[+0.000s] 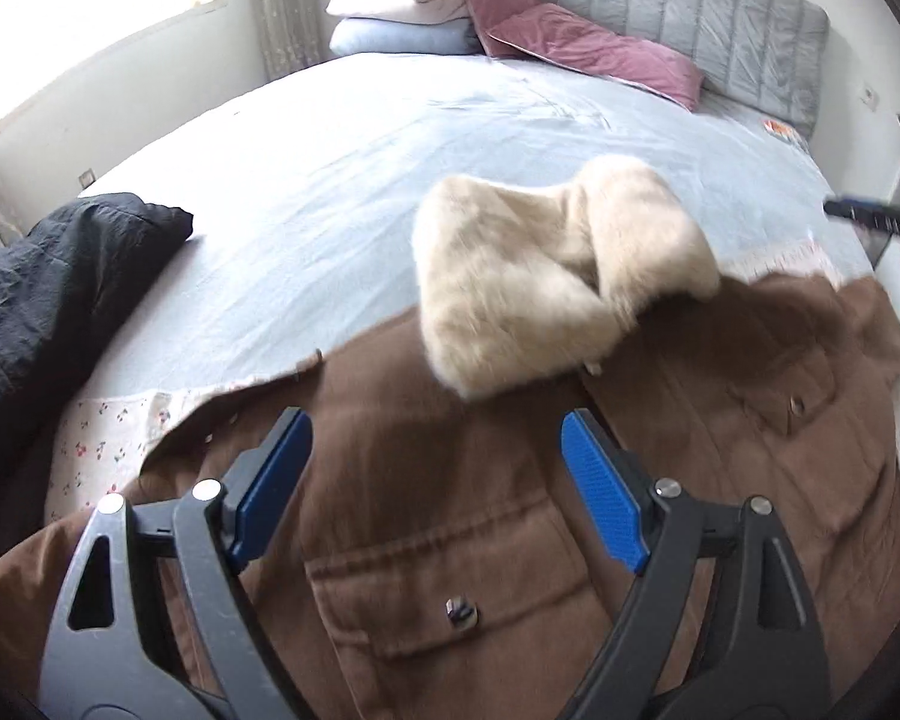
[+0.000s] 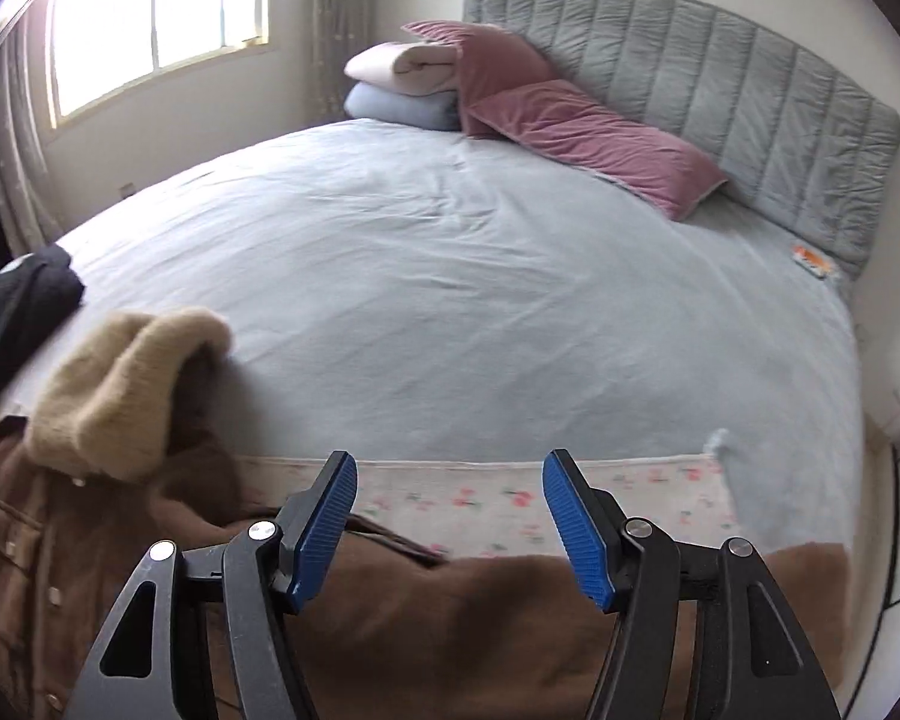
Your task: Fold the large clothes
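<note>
A big bed (image 2: 450, 300) fills the room. It has a pale blue cover and a grey padded headboard (image 2: 720, 78) at the far end. A window (image 2: 156, 18) lets in bright light on the far left.

A brown coat (image 1: 450, 510) lies flat on the near edge of the bed, front side up. You can see its pocket flaps and a small metal snap (image 1: 461, 611) on one of them. Its fluffy cream collar (image 1: 546, 276) sits at the top, toward the middle of the bed. A strip of flowered sheet (image 2: 510, 498) shows just past the coat.

A long pink pillow (image 2: 588, 132) leans on the headboard. Next to it is a stack of folded bedding (image 2: 402, 84), a white piece on a light blue one. A black piece of clothing (image 1: 48, 312) lies on the left edge of the bed, apart from the coat.

The left hand-held gripper (image 1: 435, 480) hangs over the middle of the coat. Its blue fingers are far apart and hold nothing. The right hand-held gripper (image 2: 450, 522) hangs over the coat's right part. Its fingers are apart too, with nothing between them.
</note>
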A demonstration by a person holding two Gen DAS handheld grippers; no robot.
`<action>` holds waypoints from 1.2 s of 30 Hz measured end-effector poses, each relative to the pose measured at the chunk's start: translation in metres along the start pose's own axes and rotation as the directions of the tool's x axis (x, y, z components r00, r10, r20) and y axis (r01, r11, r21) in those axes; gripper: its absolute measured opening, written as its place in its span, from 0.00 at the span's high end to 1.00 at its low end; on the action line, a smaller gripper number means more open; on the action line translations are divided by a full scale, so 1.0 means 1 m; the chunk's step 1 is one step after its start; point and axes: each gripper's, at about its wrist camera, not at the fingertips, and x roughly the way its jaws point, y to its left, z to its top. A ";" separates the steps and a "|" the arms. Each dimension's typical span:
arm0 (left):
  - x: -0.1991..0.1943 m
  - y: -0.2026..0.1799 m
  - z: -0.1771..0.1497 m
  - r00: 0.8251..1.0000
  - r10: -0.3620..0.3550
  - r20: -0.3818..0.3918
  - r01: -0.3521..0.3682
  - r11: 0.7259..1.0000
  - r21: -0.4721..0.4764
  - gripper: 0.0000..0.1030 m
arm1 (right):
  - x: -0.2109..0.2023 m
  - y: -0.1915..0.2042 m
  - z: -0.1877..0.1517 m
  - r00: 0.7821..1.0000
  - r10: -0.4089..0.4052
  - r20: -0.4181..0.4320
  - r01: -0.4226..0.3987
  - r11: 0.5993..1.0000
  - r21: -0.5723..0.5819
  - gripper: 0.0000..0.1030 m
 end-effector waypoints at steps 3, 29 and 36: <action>0.026 0.008 0.043 0.998 -0.055 0.029 0.058 0.993 -0.102 0.17 | 0.015 0.059 0.020 0.989 0.145 0.013 -0.145 0.989 0.022 0.36; 0.041 0.034 0.035 0.936 -0.277 0.217 0.341 0.865 -0.368 0.87 | 0.117 0.211 0.002 0.986 0.078 -0.150 -0.104 0.978 -0.178 0.95; 0.064 0.039 0.061 0.981 -0.123 0.152 0.164 0.941 -0.298 0.71 | 0.083 0.152 0.046 0.986 0.129 0.110 -0.138 0.987 0.078 0.98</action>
